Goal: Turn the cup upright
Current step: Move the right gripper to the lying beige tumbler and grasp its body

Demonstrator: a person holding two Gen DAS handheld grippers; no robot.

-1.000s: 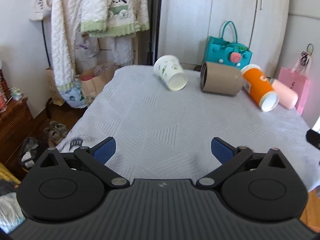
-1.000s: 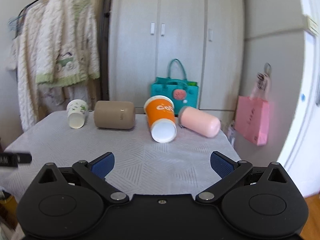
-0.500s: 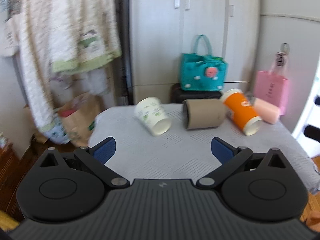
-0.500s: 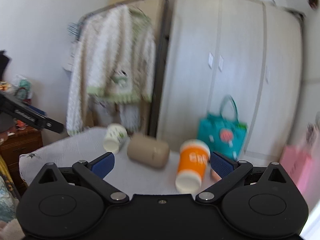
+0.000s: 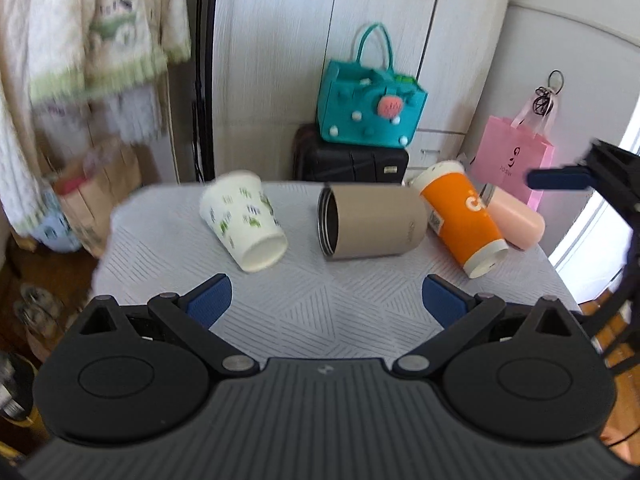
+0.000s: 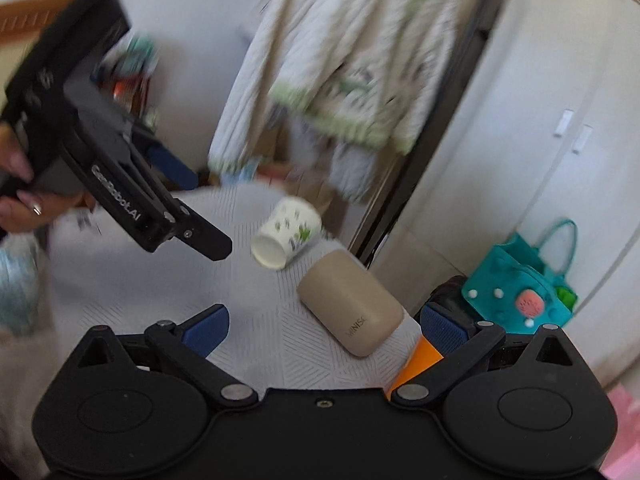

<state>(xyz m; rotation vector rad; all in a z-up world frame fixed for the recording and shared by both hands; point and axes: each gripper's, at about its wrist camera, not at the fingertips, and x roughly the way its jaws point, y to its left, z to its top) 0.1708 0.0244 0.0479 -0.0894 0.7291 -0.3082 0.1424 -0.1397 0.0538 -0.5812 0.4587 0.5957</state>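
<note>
Several cups lie on their sides on a white-clothed table (image 5: 320,312): a white paper cup with green prints (image 5: 244,224), a beige tumbler (image 5: 370,226), an orange cup (image 5: 462,222) and a pink cup (image 5: 518,222). My left gripper (image 5: 324,296) is open and empty, above the table's near part, short of the cups. My right gripper (image 6: 322,320) is open and empty, above the table near the beige tumbler (image 6: 352,306). The white cup (image 6: 286,238) lies beyond it. The orange cup (image 6: 416,364) is mostly hidden behind the right finger.
The left gripper (image 6: 120,184) shows in the right wrist view, held by a hand. A teal bag (image 5: 370,108) on a black case, a pink bag (image 5: 512,160), a wardrobe and hanging clothes (image 5: 92,40) stand behind the table.
Both grippers have swung and moved in over the table. The right view has turned left and down towards the beige tumbler. The cups have not moved.
</note>
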